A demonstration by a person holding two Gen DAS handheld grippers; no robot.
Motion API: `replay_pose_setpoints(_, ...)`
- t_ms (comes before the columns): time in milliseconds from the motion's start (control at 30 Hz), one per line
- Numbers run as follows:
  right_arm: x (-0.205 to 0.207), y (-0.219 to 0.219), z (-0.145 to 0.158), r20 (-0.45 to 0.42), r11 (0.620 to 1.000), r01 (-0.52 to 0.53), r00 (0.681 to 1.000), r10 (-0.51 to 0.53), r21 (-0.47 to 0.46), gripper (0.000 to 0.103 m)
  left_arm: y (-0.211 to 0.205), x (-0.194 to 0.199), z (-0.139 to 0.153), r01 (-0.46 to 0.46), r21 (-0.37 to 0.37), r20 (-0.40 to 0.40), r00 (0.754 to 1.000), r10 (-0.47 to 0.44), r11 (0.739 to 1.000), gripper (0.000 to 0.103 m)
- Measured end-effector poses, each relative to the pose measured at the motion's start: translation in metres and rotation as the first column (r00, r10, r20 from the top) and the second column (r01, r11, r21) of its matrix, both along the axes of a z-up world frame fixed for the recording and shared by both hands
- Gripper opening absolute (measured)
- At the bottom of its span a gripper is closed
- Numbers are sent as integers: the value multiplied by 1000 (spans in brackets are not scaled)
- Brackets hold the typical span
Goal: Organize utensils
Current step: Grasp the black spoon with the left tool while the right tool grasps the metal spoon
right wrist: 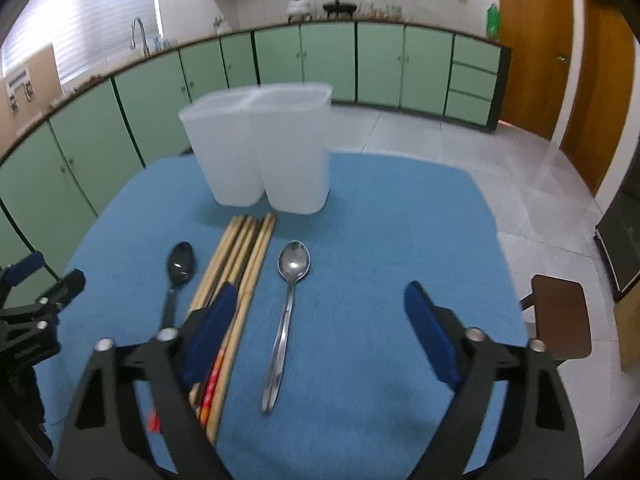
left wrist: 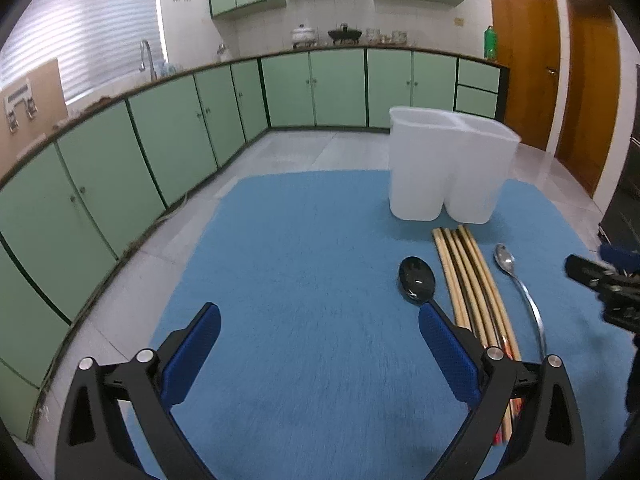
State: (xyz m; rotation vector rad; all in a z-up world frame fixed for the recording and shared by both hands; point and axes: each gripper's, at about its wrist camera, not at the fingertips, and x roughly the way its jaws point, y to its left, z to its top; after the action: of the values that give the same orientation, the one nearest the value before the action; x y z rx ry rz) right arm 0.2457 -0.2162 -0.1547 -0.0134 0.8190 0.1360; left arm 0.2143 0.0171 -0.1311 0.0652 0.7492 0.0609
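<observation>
A white two-compartment holder (left wrist: 448, 164) (right wrist: 260, 148) stands at the far side of the blue mat (left wrist: 304, 280) (right wrist: 380, 240). In front of it lie a black spoon (left wrist: 416, 280) (right wrist: 180, 272), a row of wooden chopsticks (left wrist: 472, 280) (right wrist: 244, 260) and a metal spoon (left wrist: 520, 280) (right wrist: 290, 300). My left gripper (left wrist: 320, 326) hangs open above bare mat, left of the black spoon. My right gripper (right wrist: 320, 304) is open over the mat, the metal spoon lying below between its fingers, untouched. Its left finger (right wrist: 212, 332) hides part of the chopsticks.
Green kitchen cabinets (left wrist: 180, 128) curve along the back and left. Wooden doors (left wrist: 524, 60) stand at the right. A brown stool (right wrist: 560, 320) sits beside the mat's right edge. The other gripper shows at each view's edge (left wrist: 608, 284) (right wrist: 36, 312).
</observation>
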Motion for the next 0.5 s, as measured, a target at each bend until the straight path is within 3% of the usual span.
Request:
replay_pose_setpoints(167,36,7,-29,-98,999,-22,995,25,30,67,-5,25,-17,14,0,-60,998,-14,1000,87)
replay_pose_setpoints(300,53,14,-39,-128,999,-37,991,41,34,63,-6,37,-27,14,-4,-89,996,-15,1000,87)
replay_pose_setpoints(500,68,21,-48,-159,999,-41,986,45,31,45,-7,50,-34,19,-30,-113,993,-22,999,87)
